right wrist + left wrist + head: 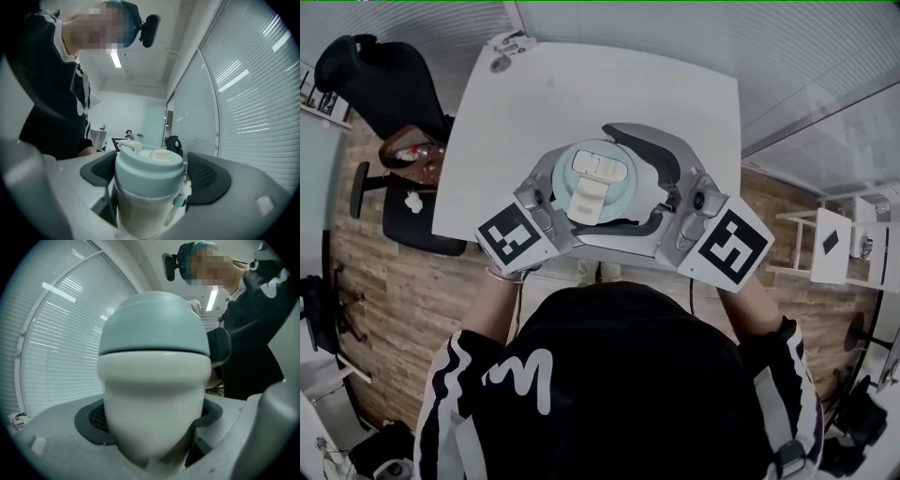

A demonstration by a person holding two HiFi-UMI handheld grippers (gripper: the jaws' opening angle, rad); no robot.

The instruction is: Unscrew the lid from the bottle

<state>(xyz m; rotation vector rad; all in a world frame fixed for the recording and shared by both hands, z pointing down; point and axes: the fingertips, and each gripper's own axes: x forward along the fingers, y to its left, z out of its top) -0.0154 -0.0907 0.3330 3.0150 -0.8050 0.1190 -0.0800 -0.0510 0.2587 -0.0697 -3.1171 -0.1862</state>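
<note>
The stiff, smooth, probably slippery bottle (140, 211) stands upright over the table's (581, 84) near edge, clamped by its body in the left gripper (150, 427), while the right gripper's (152, 176) 2 fingers (206, 180) stand spread around its lid (595, 178), best seized by the rim.

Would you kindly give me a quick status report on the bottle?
Left gripper shut on bottle. Right gripper open, jaws either side of lid. Lid on bottle. Nothing blocking.
</note>
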